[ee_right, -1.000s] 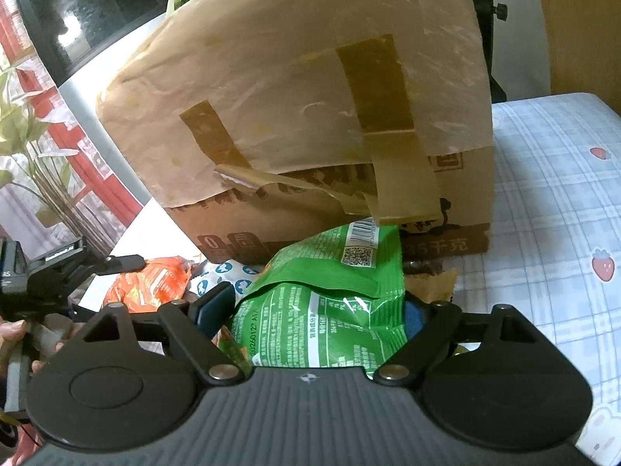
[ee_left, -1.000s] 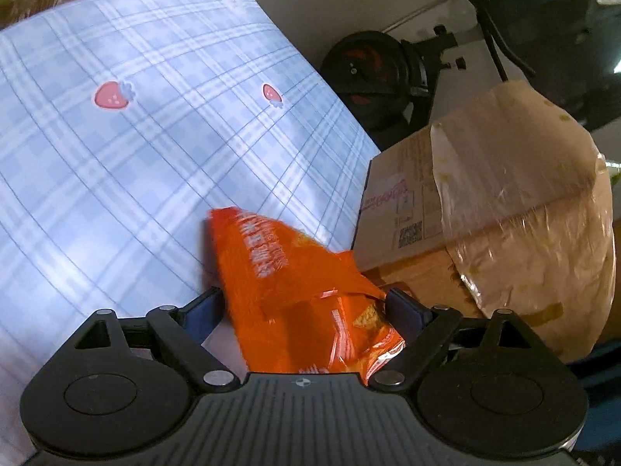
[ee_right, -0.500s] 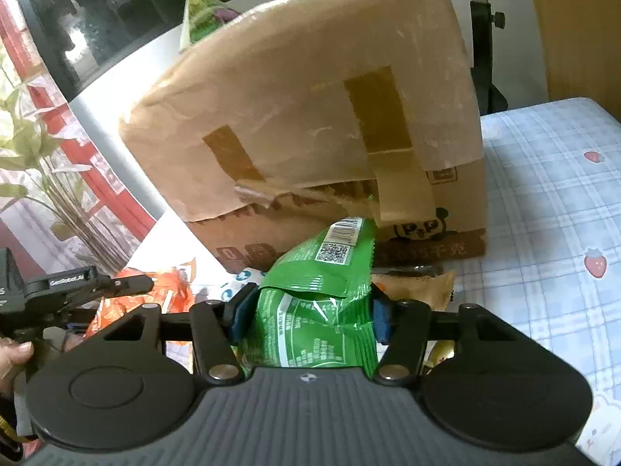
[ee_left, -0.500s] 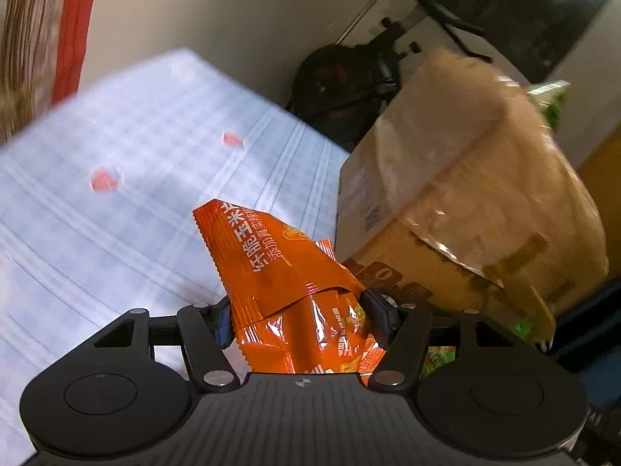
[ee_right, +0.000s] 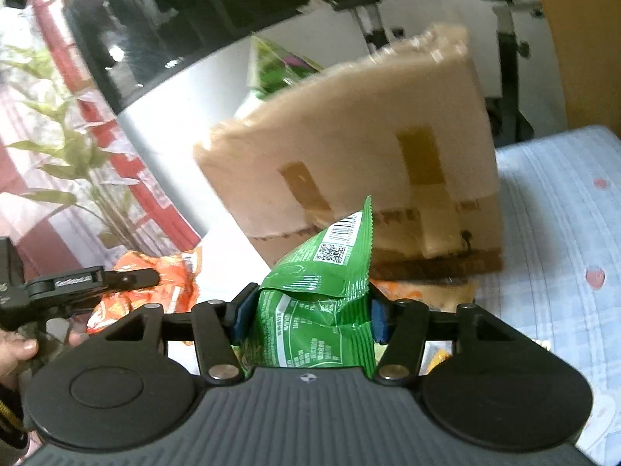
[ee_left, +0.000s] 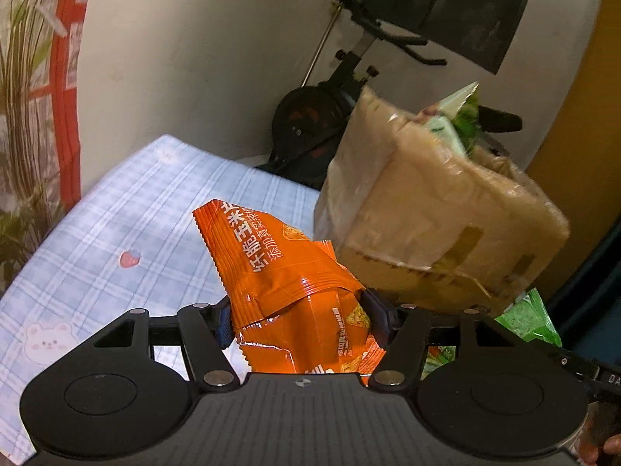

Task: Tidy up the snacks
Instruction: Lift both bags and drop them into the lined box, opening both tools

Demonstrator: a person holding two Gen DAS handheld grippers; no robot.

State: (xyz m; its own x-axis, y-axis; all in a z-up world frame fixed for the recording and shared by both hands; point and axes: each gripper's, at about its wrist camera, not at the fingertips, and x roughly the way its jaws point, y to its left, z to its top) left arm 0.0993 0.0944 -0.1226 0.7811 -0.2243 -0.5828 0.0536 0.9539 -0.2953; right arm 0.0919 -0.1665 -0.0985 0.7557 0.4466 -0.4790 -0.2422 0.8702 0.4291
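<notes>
Left wrist view is showing the big cardboard box [ee_left: 438, 209] sitting on my blue checked cloth [ee_left: 128, 229], with a green bag [ee_left: 458, 116] already poking out of its top. I am thinking some packing is done and more is waiting. My left gripper [ee_left: 300, 320] is squeezing an orange snack bag [ee_left: 287, 275], lifted clear of the cloth, just beside the box. My right gripper [ee_right: 310, 316] is squeezing a green snack bag [ee_right: 326, 283] in front of the box. Both bags are waiting to go in. More orange packets [ee_right: 155, 283] are lying by the box.
</notes>
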